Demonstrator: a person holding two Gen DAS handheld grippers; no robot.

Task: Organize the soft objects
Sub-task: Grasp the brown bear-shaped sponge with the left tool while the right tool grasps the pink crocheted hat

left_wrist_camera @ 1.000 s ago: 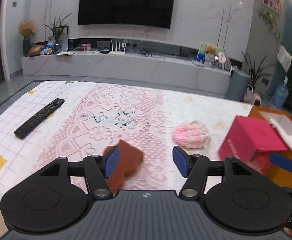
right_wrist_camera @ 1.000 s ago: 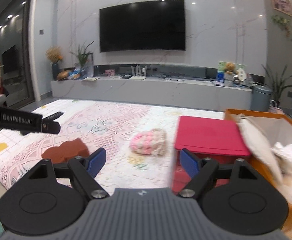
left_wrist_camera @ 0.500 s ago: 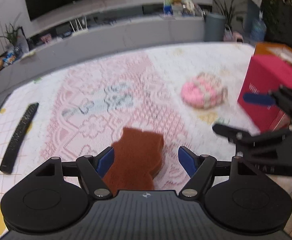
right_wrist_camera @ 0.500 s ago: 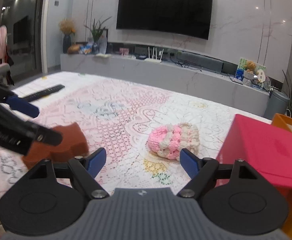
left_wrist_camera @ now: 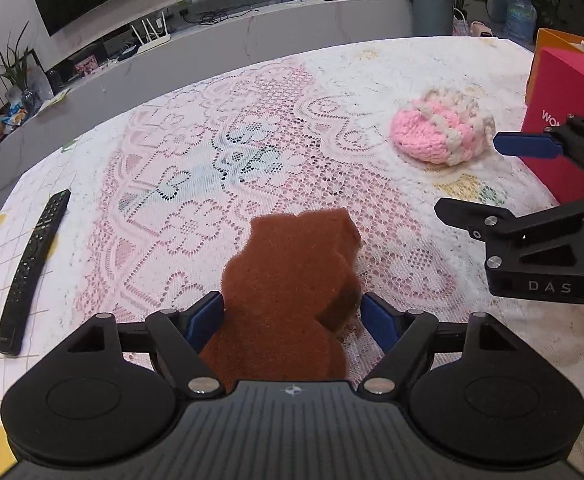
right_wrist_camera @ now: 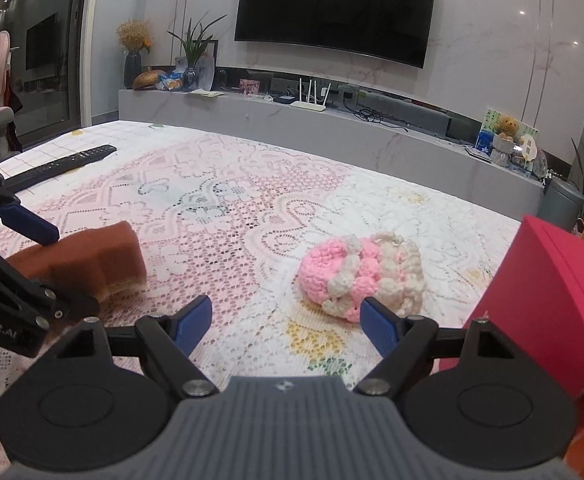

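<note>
On a lace-covered table (left_wrist_camera: pixel 332 92), the left gripper (left_wrist_camera: pixel 292 316) straddles a brown sponge (left_wrist_camera: pixel 292 276), its 2 blue-padded fingers spread wide on either side of the sponge's near half (whether the pads touch it cannot be told). The right gripper (right_wrist_camera: pixel 285 320) hovers low with its fingers also wide apart and empty, the right fingertip just in front of a pink-and-cream knitted item (right_wrist_camera: pixel 360 276) lying near a red box (right_wrist_camera: pixel 552 300). A black remote (left_wrist_camera: pixel 31 272) rests well apart at the table's left edge.
</note>
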